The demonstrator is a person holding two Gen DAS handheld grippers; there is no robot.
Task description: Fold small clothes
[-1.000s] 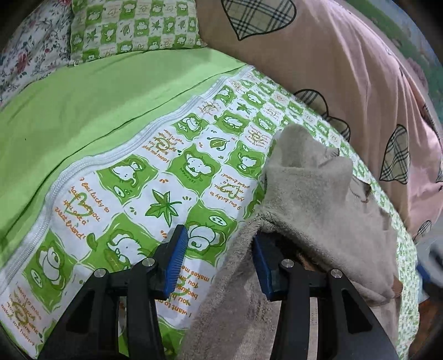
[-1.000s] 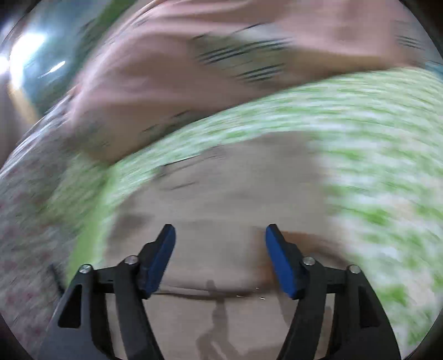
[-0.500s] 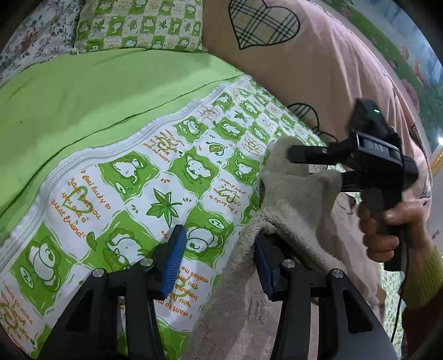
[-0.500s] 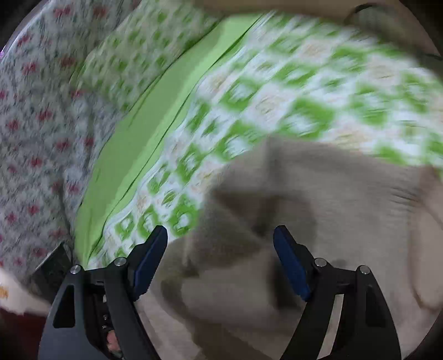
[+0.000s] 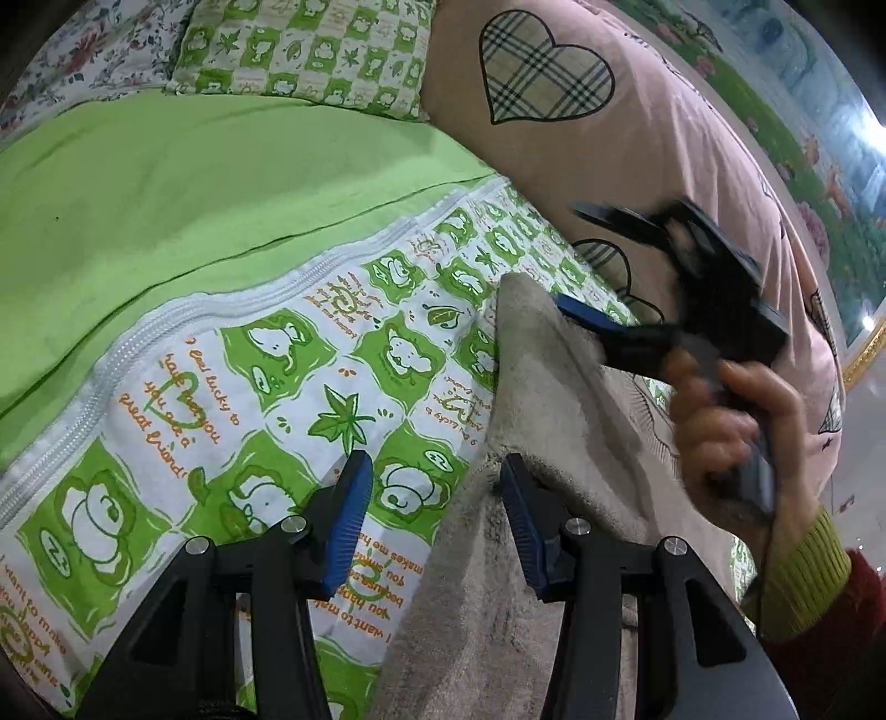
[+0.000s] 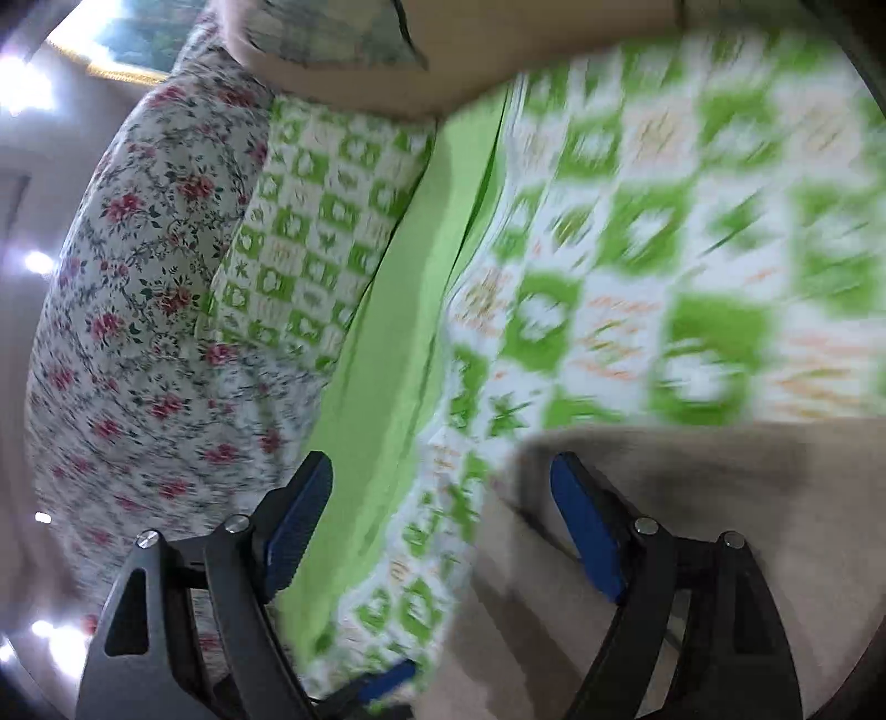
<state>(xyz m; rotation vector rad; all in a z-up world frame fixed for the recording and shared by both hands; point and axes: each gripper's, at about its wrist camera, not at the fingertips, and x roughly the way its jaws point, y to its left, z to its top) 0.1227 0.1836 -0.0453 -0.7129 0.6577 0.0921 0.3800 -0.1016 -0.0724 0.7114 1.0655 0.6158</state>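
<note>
A small grey-beige fleece garment [image 5: 548, 399] lies on the green-and-white patterned bedspread [image 5: 332, 387]. My left gripper [image 5: 434, 515] is open at the garment's left edge, with its right finger on the cloth and its left finger over the bedspread. My right gripper [image 6: 440, 531] is open too. In the left wrist view it [image 5: 581, 266] is blurred at the garment's far corner, one blue pad on the cloth. In the right wrist view the garment [image 6: 692, 498] lies under the right finger; this view is blurred.
A pink quilt with plaid hearts [image 5: 609, 138] is piled at the back right. A patterned pillow [image 5: 310, 50] and a floral pillow [image 6: 138, 277] lie at the head of the bed. A plain green sheet [image 5: 166, 194] covers the left part.
My right gripper has swung over the garment to its far corner, its view turning toward the pillows. The left gripper has stayed open at the garment's left edge.
</note>
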